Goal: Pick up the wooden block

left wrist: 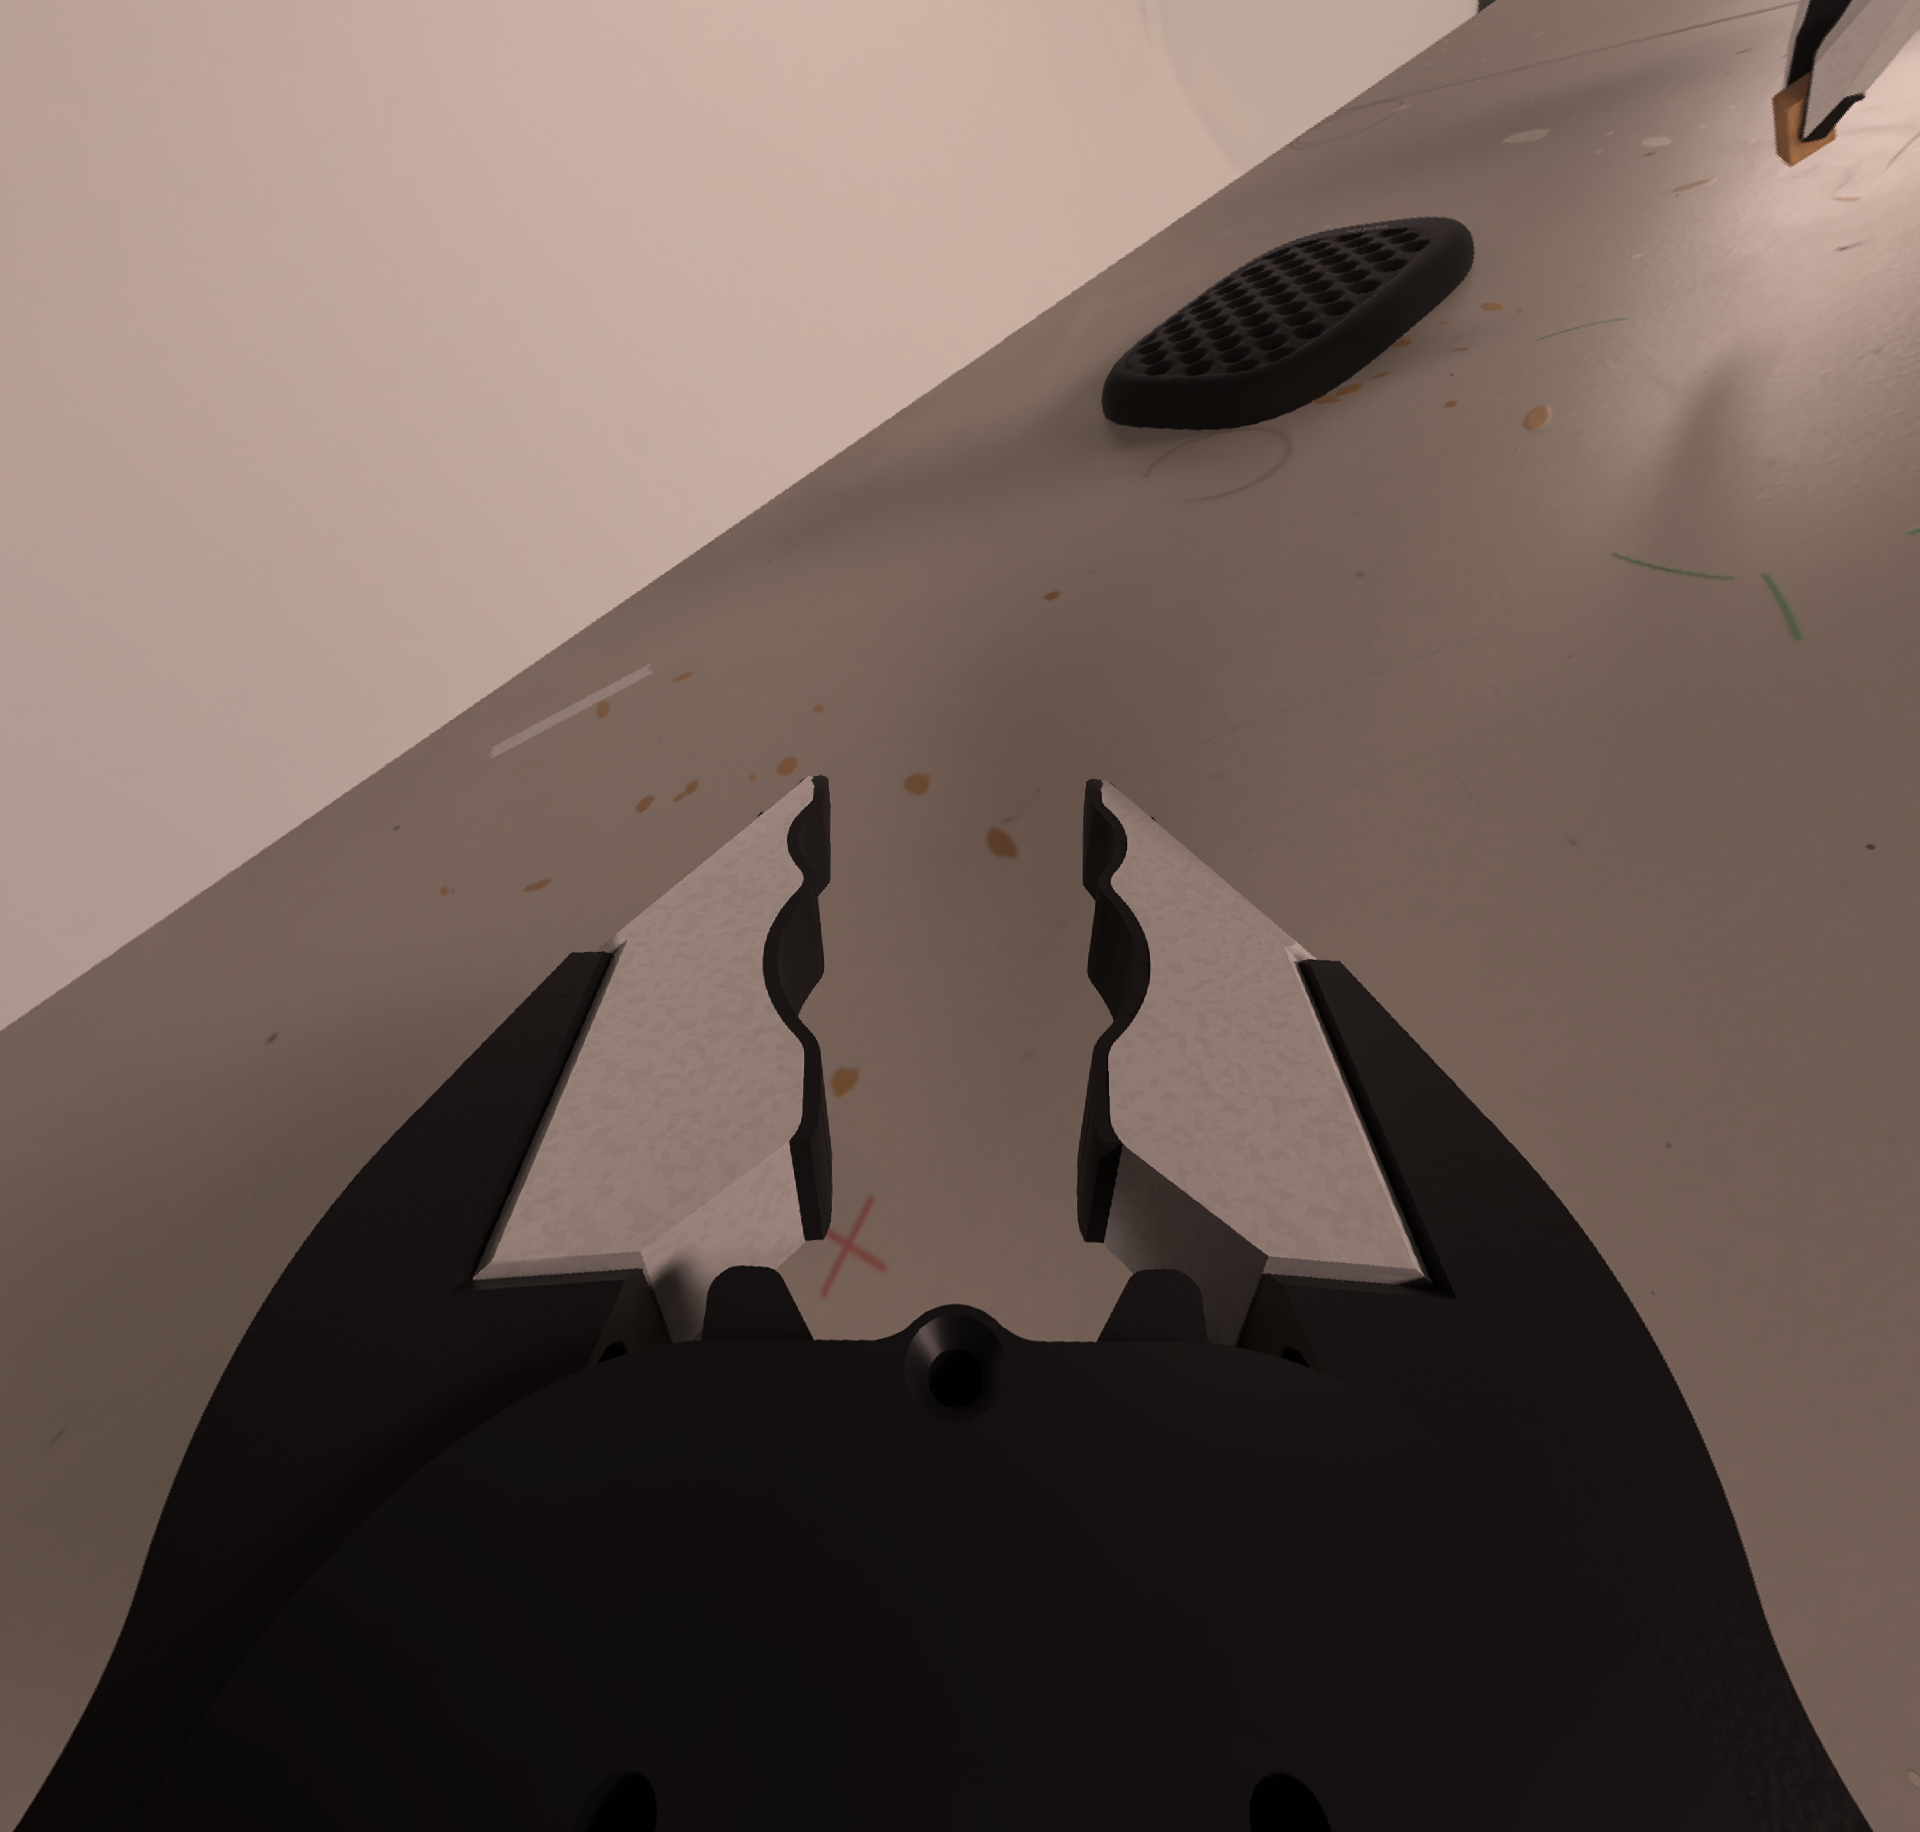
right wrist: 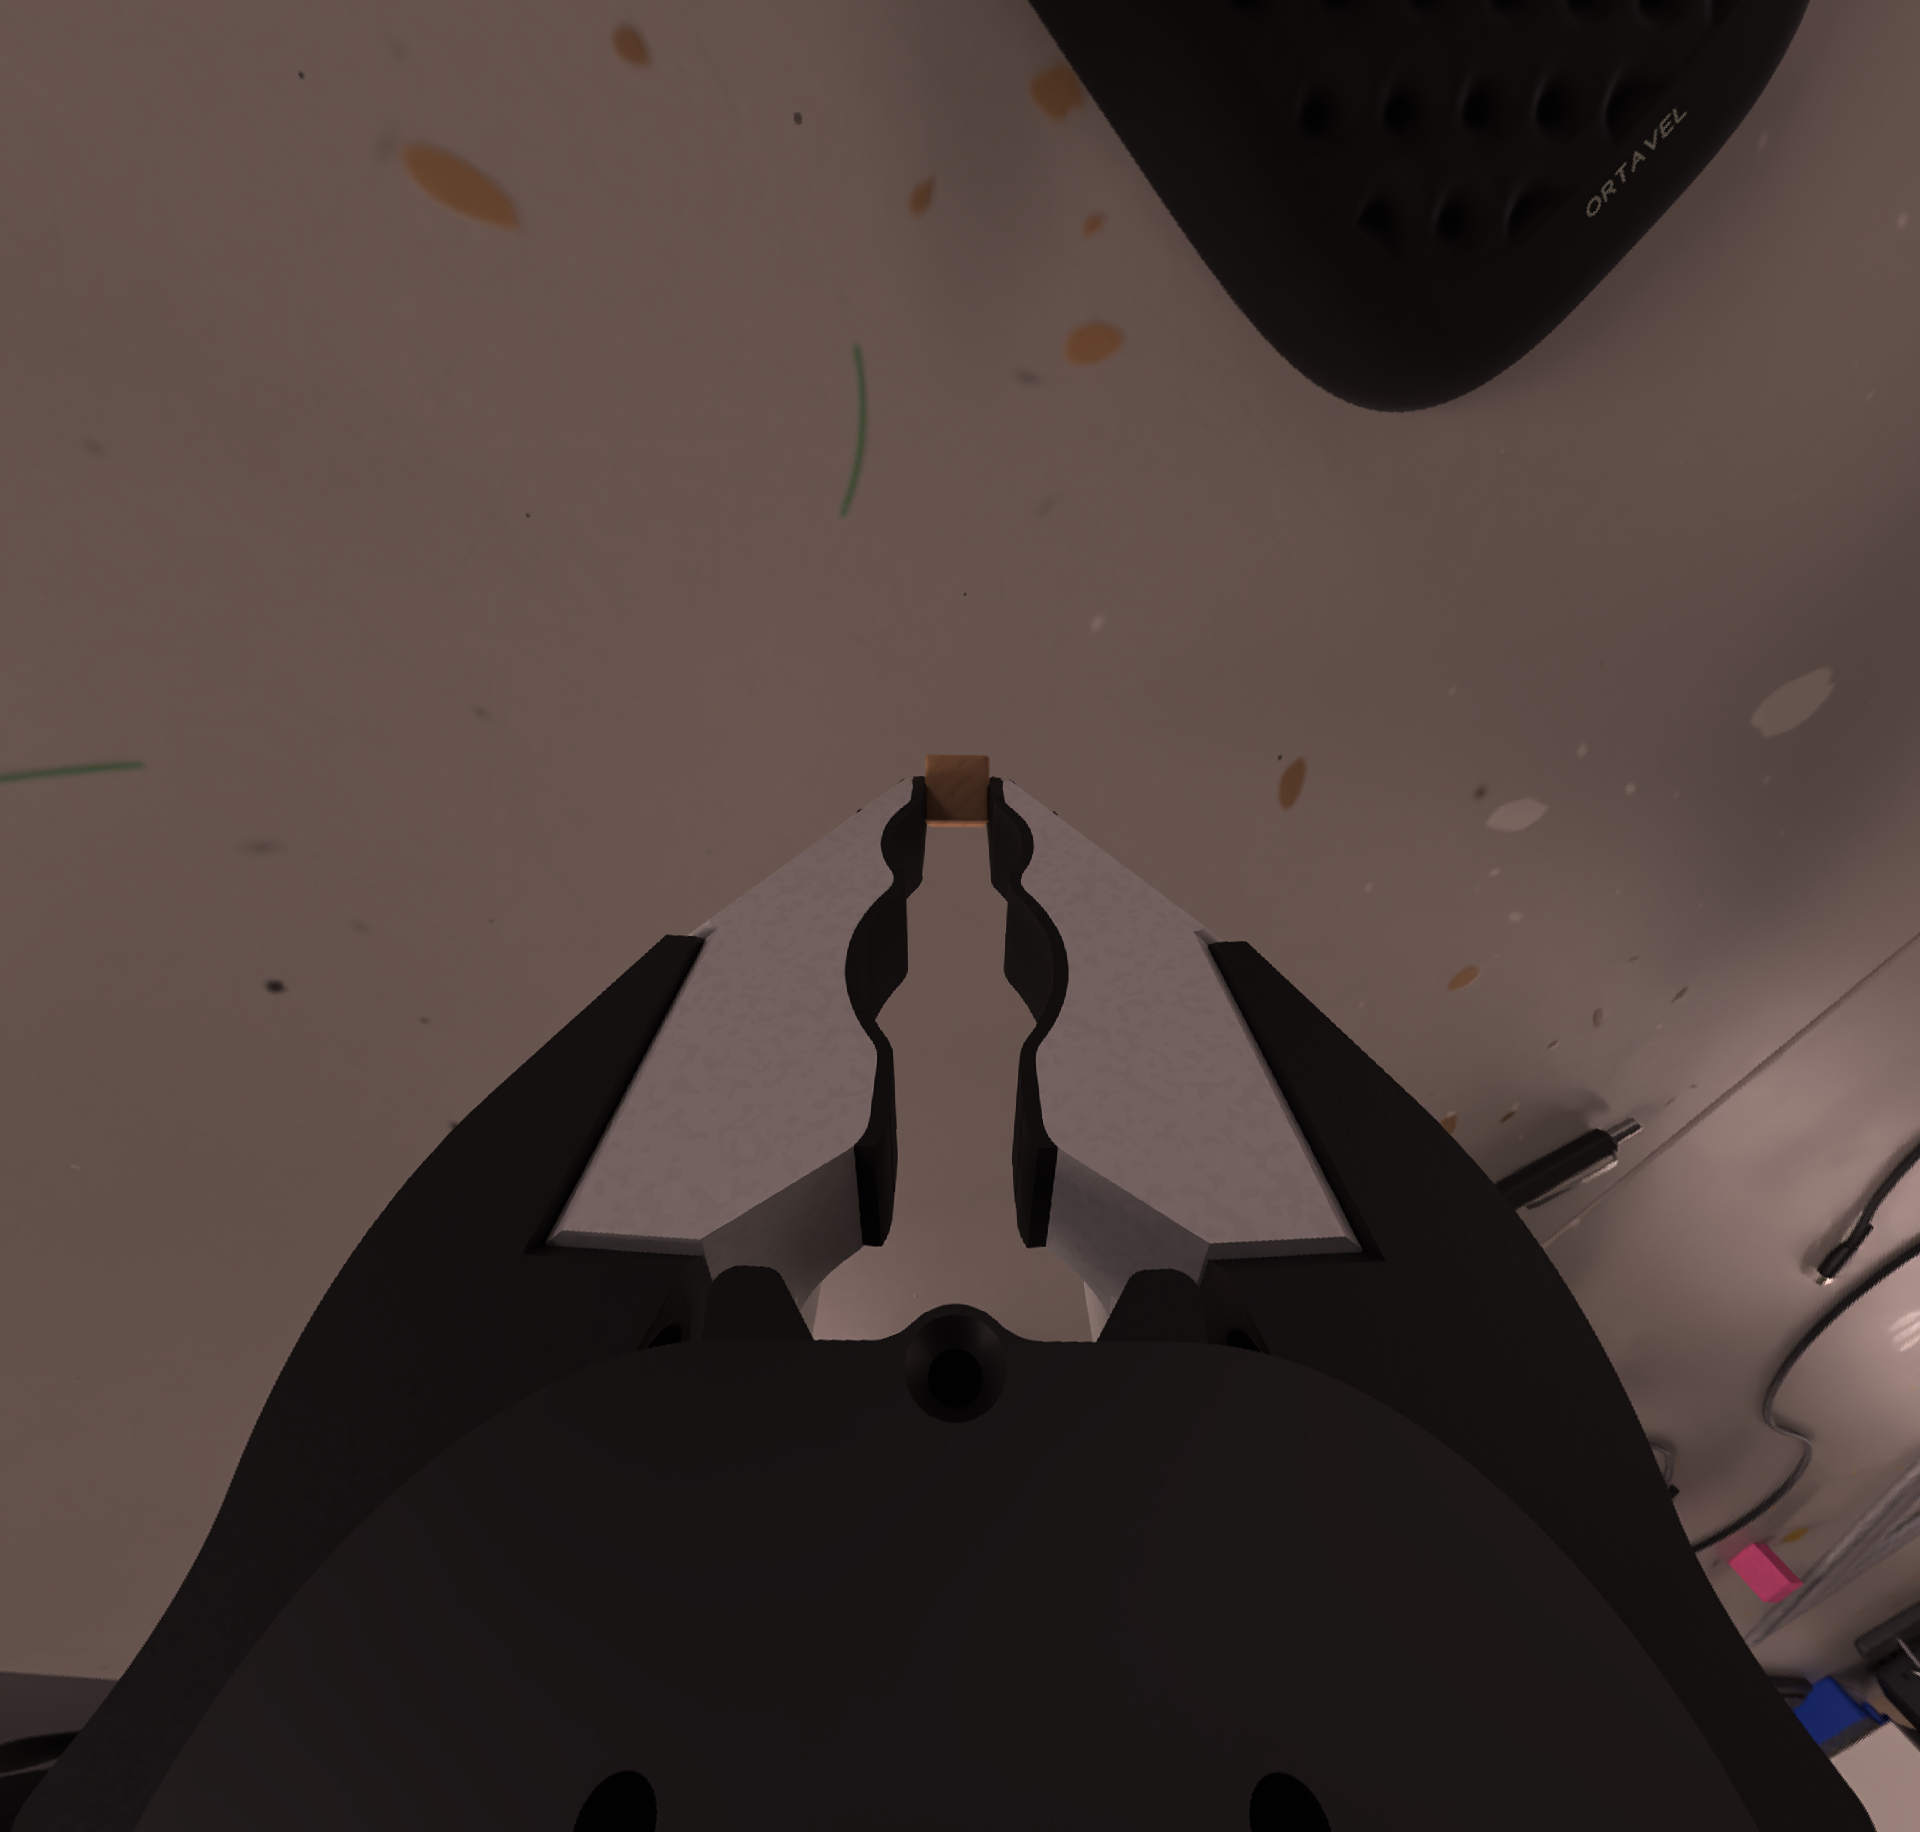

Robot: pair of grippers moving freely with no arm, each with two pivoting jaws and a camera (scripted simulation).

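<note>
The wooden block (right wrist: 956,790) is a small tan cube pinched between the fingertips of my right gripper (right wrist: 956,795), which is shut on it above the stained table. In the left wrist view the same block (left wrist: 1794,128) shows far off at the top right, held at the tip of the right gripper (left wrist: 1813,125) just above the table surface. My left gripper (left wrist: 956,795) is open and empty, low over the table near its left edge, far from the block.
A black oval perforated pad (left wrist: 1294,322) lies on the table between the grippers; it fills the top right of the right wrist view (right wrist: 1455,120). The table edge (left wrist: 520,712) runs diagonally. Cables (right wrist: 1829,1263) and pink (right wrist: 1763,1571) and blue (right wrist: 1860,1709) items lie beyond the table's right side.
</note>
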